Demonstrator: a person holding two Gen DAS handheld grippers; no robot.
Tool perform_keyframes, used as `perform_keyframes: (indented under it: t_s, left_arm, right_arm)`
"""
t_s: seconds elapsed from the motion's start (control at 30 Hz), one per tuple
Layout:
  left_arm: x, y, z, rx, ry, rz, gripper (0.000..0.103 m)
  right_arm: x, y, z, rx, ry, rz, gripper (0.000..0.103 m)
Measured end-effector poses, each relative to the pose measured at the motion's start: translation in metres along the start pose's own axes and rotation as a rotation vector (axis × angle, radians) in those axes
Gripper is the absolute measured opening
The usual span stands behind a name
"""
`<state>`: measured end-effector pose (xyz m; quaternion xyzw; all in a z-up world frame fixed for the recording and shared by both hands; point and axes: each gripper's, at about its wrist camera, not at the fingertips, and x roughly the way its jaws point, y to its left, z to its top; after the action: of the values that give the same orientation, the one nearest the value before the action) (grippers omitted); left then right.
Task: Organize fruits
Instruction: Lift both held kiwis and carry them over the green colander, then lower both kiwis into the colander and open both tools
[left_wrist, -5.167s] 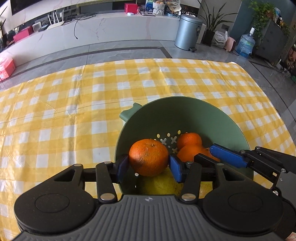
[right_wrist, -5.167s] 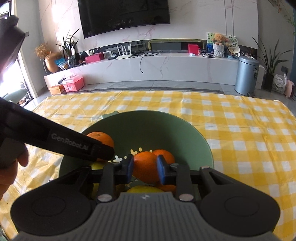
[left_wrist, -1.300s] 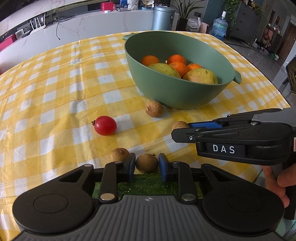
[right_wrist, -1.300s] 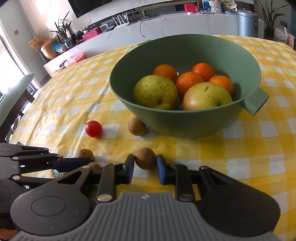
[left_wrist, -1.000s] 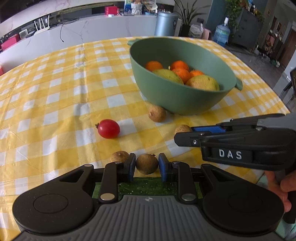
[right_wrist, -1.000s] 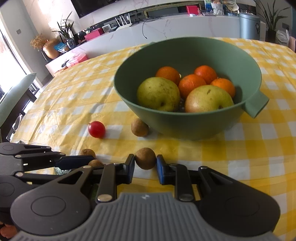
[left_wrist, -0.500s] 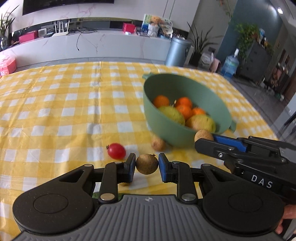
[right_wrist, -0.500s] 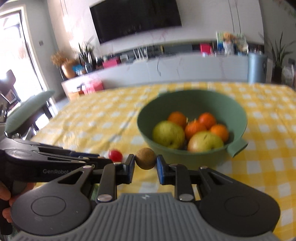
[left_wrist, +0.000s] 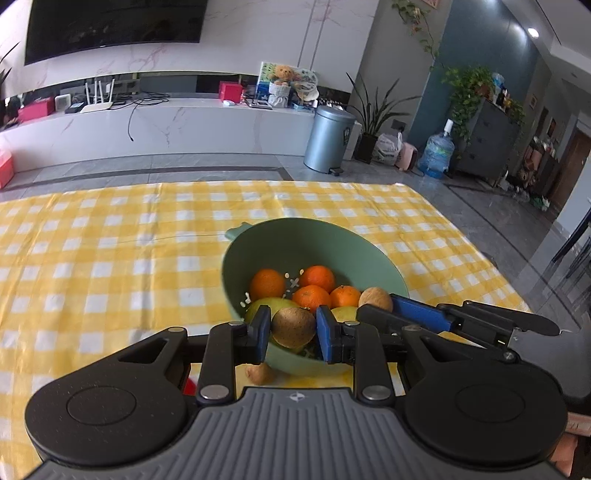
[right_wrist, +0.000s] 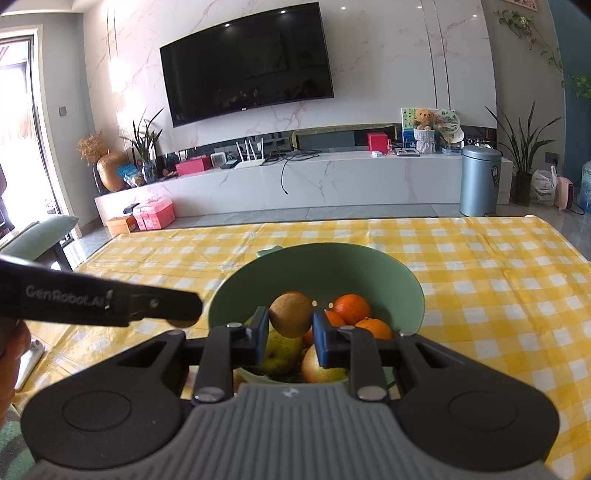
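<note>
We hold two black hand-held grippers with blue pads above a round green plastic colander bowl (left_wrist: 236, 266) that stands on a yellow-and-white checked tablecloth (left_wrist: 92, 258).

Left gripper (left_wrist: 293, 329): clenched on a small round brown fruit (left_wrist: 293, 327), pinched between both pads at its sides. The fruit hangs over the bowl's near rim. It is close to spherical, so no long axis or pointing direction can be read.

Right gripper (right_wrist: 290, 326): clenched on a second small round brown fruit (right_wrist: 291, 314), likewise near-spherical, held over the bowl's interior. In the left wrist view this gripper enters from the right, its fruit just above the near right rim.

Bowl contents: four orange mandarins (left_wrist: 317, 277) toward the far side and yellow-green pears (right_wrist: 280, 350) at the near side. The bowl's tab handle (left_wrist: 236, 232) points away from us.

On the cloth, just beside the bowl's near base, lies one more small brown fruit (left_wrist: 260, 373); its shape is partly hidden.
</note>
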<state>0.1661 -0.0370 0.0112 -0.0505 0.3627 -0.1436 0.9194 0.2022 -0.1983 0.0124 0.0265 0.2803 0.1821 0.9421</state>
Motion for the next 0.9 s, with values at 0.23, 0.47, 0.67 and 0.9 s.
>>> perform_keyframes:
  t_s: [0.23, 0.47, 0.67, 0.9]
  left_arm:
    - [0.026, -0.002, 0.007, 0.035, 0.055, 0.033, 0.029]
    - [0.04, -0.002, 0.008, 0.064, 0.093, 0.043, 0.029]
    - [0.05, 0.0, 0.004, 0.059, 0.119, 0.043, 0.029]
    - [0.058, 0.001, 0.003, 0.061, 0.148, 0.038, 0.029]
  right_arm:
    - [0.014, -0.003, 0.001, -0.029, 0.056, -0.019, 0.021]
    - [0.021, 0.002, -0.002, -0.049, 0.094, 0.001, 0.021]
    - [0.025, 0.003, -0.003, -0.052, 0.117, 0.001, 0.021]
    - [0.03, 0.004, -0.005, -0.058, 0.142, 0.004, 0.021]
